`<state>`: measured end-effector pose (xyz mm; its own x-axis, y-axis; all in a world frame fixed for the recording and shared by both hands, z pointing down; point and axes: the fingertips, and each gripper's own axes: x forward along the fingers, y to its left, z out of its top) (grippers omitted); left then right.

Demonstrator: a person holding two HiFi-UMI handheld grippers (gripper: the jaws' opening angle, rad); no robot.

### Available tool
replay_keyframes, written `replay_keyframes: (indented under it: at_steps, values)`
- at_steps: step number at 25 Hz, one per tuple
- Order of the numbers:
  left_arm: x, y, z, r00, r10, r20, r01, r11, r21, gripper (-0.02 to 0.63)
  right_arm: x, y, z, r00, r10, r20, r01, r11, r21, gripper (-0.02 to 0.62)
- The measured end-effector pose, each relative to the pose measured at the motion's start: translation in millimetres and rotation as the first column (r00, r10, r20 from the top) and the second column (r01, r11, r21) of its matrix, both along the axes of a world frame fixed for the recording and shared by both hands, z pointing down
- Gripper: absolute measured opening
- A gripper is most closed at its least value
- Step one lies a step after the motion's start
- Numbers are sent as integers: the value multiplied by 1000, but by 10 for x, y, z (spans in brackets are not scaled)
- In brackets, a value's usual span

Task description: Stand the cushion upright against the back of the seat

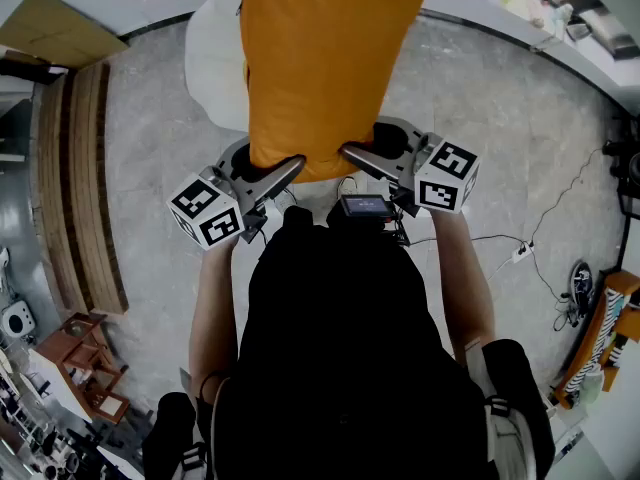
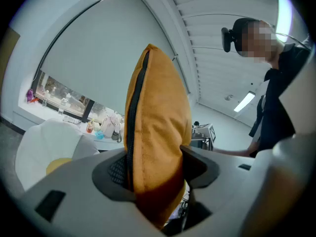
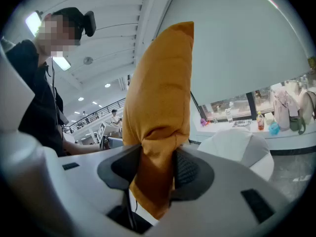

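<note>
An orange cushion hangs in the air in front of me, held by its near edge. My left gripper is shut on its near left corner; in the left gripper view the cushion is squeezed between the jaws, zip side to the left. My right gripper is shut on the near right corner, and the right gripper view shows the fabric bunched between the pads. A white seat stands on the floor beyond and below the cushion, partly hidden by it.
Wooden slats and a small wooden stool lie at the left. A white cable runs over the grey floor at the right. A long counter with bottles and bags stands behind the seat.
</note>
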<state>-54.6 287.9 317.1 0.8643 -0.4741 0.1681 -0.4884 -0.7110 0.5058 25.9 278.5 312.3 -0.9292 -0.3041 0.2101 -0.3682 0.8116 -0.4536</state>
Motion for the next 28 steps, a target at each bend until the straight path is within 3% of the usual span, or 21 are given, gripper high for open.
replay_keyframes:
  at_steps: [10,24,28]
  values:
    - [106,73,-77,999,-6,-38,5,1000,-10,284,132,49,-115,997,-18,72,21,999,-40,233]
    - [463,167,231,997,-61,-44,54,989,-134,304,500,80,214,996,-26,91,37,992,-122,236]
    - [781,228,313,997,-73,-36,65,982,-178,326,817,137,292,994,-45,99,61,985,-163,226]
